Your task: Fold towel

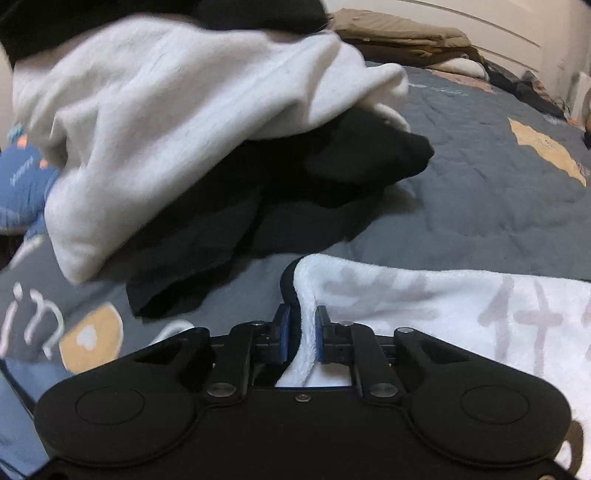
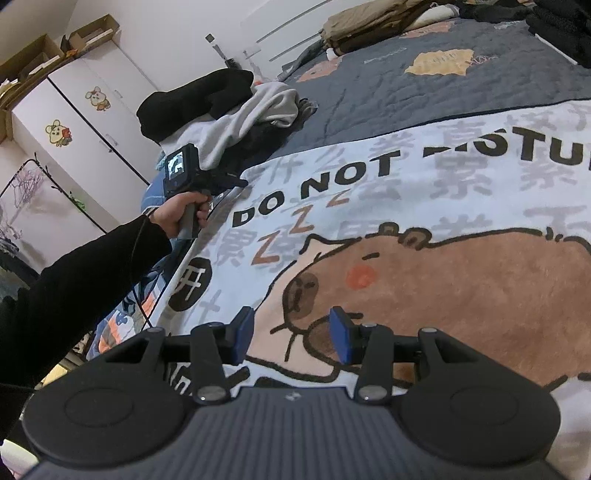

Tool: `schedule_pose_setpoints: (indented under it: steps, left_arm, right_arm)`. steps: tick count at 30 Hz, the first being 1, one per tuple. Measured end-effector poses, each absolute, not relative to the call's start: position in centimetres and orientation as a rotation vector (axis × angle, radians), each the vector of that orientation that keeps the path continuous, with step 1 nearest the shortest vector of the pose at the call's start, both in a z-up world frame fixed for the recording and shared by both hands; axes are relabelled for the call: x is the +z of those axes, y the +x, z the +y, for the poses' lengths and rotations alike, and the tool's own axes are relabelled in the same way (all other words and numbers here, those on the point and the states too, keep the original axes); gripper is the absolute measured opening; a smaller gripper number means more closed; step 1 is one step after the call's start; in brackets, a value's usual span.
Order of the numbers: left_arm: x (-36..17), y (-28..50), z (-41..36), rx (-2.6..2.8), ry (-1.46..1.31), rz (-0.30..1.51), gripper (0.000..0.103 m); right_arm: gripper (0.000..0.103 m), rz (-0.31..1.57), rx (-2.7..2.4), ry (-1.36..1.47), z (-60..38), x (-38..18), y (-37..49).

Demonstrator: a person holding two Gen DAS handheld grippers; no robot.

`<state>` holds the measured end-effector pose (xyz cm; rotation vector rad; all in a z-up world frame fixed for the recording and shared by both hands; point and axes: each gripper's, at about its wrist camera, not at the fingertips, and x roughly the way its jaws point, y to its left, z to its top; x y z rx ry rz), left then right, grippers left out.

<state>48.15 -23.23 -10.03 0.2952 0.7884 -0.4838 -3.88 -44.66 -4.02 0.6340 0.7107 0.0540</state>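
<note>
Soft indoor light, fisheye-bent, slight blur

A bed (image 2: 369,96) covered with a grey quilted spread carries everything; the spread shows tan patches and pale lettering. Directly on it lies the white towel (image 2: 424,206), spread flat, printed with "DO NOT" lettering and a brown capybara-like animal. Near the towel's far corner sits a heap of clothes (image 1: 207,122): a white garment on top of black ones, touching the spread. At the bed's far end lies folded tan bedding (image 2: 369,26). More black clothes (image 2: 554,26) lie at the far right corner.
</note>
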Motion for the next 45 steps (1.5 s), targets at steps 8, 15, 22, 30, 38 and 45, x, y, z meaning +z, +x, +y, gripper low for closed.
schedule_pose_setpoints:
  steps: [8,15,22,30,38,45]
  left_arm:
    - [-8.7,48.5,-23.2,-0.386,0.325,0.667,0.01]
    - [-8.0,46.7,-21.3,-0.376,0.303,0.677,0.043]
    - [-4.7,39.8,-17.1,-0.483,0.273,0.699,0.043]
    - [-0.6,30.3,-11.6,-0.575,0.26,0.736,0.049]
    - [3.4,20.4,-6.0,-0.659,0.234,0.775,0.055]
    - [5.5,10.5,-1.9,-0.719,0.219,0.76,0.066]
  right_arm:
    - [0.044,0.696,0.031,0.645,-45.1,-4.1,-4.2]
    - [0.044,0.689,0.033,0.653,-45.4,-4.1,-4.3]
    - [0.044,0.687,-0.001,0.625,-44.6,-3.1,-4.4]
    - [0.044,0.667,0.019,0.563,-42.6,-1.1,-4.9]
    - [0.044,0.658,0.055,0.526,-39.5,0.7,-6.0]
    - [0.044,0.67,0.037,0.484,-35.8,2.6,-8.8]
